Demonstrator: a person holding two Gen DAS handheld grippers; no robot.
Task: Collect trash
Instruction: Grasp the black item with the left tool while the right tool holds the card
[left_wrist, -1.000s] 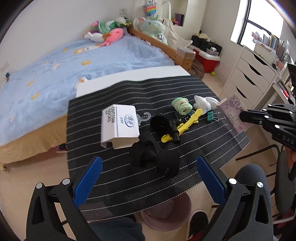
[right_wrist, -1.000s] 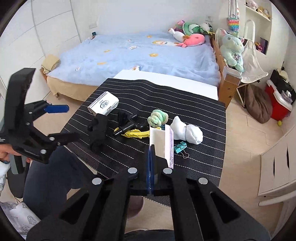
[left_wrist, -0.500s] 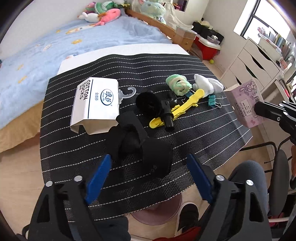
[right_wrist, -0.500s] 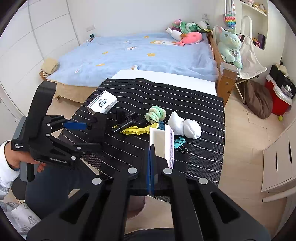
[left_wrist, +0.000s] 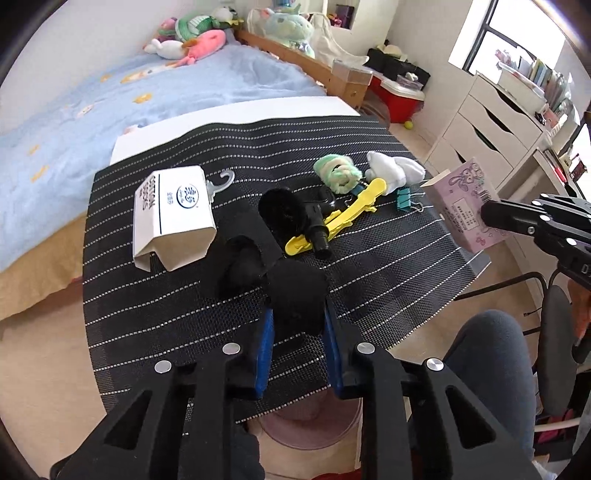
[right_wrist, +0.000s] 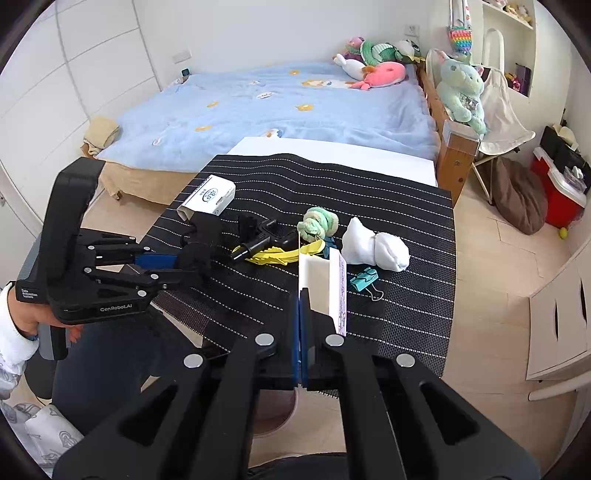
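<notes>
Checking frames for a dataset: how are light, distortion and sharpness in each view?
Left wrist view: daylight from the window at upper right blows out there; the black sock loses detail. Right wrist view: even light, sharp. Both show fisheye bending and dark corners.

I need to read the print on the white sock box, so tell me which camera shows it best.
The left wrist view. There the white sock box lies near and nearly face-on, with its logo and side lettering in sight. The right wrist view shows the same box small and far off, its near end partly behind the black cloth.
</notes>
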